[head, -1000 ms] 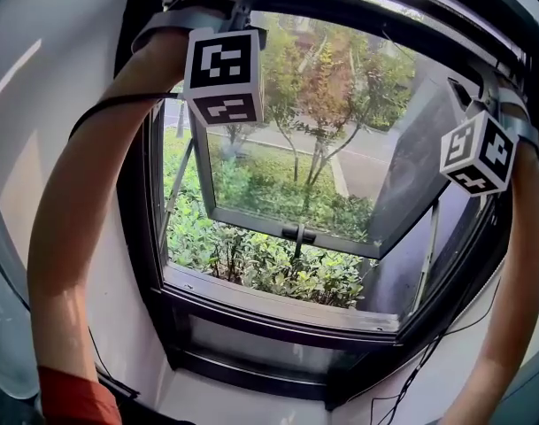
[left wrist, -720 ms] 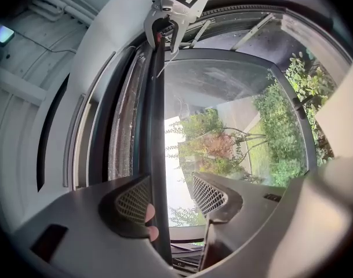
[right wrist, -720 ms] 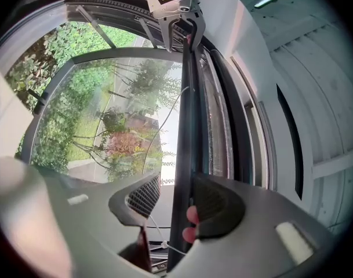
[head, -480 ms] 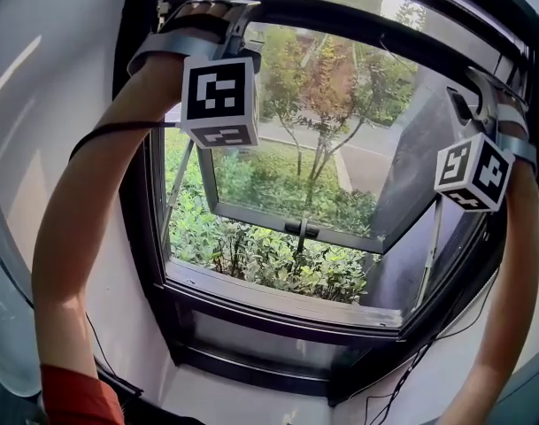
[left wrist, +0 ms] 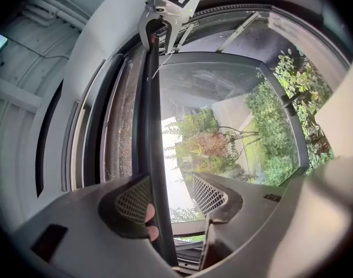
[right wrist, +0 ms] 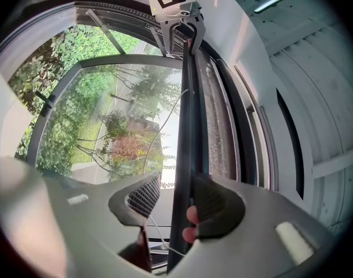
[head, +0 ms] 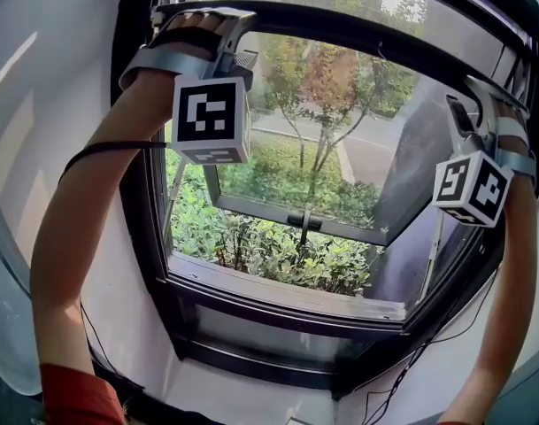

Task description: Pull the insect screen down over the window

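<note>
Both grippers have come lower with the insect screen's pull bar [left wrist: 150, 126], now crossing the window [head: 278, 312] top. Your left gripper [left wrist: 170, 197] and right gripper [right wrist: 175, 200] keep fingers spread, hooked over it.

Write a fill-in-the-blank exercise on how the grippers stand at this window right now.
Between the open jaws of the left gripper and the right gripper runs the dark screen ___.
That bar sits near the ___ of the window frame.
The glass sash beyond is not shut but ___.
Missing words: bar; top; open.
</note>
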A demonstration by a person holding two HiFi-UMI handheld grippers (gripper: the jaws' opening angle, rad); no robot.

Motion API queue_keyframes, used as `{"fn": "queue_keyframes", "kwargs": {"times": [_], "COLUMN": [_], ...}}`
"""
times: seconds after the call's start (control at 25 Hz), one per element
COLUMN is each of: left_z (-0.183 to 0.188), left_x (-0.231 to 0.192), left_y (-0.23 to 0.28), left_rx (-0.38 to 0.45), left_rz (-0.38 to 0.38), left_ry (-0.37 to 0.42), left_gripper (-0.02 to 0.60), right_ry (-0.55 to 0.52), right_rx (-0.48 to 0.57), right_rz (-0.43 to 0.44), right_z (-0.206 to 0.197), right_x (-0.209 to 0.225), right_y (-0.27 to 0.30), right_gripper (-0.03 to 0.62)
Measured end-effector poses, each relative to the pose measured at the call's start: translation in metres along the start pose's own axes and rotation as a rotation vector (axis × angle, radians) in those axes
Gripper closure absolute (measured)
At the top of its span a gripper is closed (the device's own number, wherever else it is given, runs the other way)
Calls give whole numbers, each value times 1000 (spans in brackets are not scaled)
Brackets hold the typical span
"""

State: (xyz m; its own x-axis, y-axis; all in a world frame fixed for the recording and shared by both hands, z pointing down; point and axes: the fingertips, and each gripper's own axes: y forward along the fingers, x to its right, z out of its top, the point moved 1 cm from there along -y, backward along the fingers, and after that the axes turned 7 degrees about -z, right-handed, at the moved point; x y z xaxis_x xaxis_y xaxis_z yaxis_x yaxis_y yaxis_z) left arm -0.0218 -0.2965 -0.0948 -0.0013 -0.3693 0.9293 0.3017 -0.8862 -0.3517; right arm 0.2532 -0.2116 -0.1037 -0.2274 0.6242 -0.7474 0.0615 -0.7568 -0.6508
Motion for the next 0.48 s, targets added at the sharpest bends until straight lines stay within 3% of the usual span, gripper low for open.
{"fn": "queue_keyframes", "kwargs": {"times": [0.12, 0.48], "left_z": [6, 7], "left_x": [12, 33], "left_y": [-6, -13], "left_rx": [30, -17], "left_rz": [-9, 7], "left_ry": [-14, 2], "left_gripper": [367, 367], "right_ry": [-16, 1], "right_rx": [4, -1], "right_rz": [7, 4], "right_z": [1, 6], "right_x": [-9, -26], "right_y": [-9, -25], "right_gripper": [414, 414]}}
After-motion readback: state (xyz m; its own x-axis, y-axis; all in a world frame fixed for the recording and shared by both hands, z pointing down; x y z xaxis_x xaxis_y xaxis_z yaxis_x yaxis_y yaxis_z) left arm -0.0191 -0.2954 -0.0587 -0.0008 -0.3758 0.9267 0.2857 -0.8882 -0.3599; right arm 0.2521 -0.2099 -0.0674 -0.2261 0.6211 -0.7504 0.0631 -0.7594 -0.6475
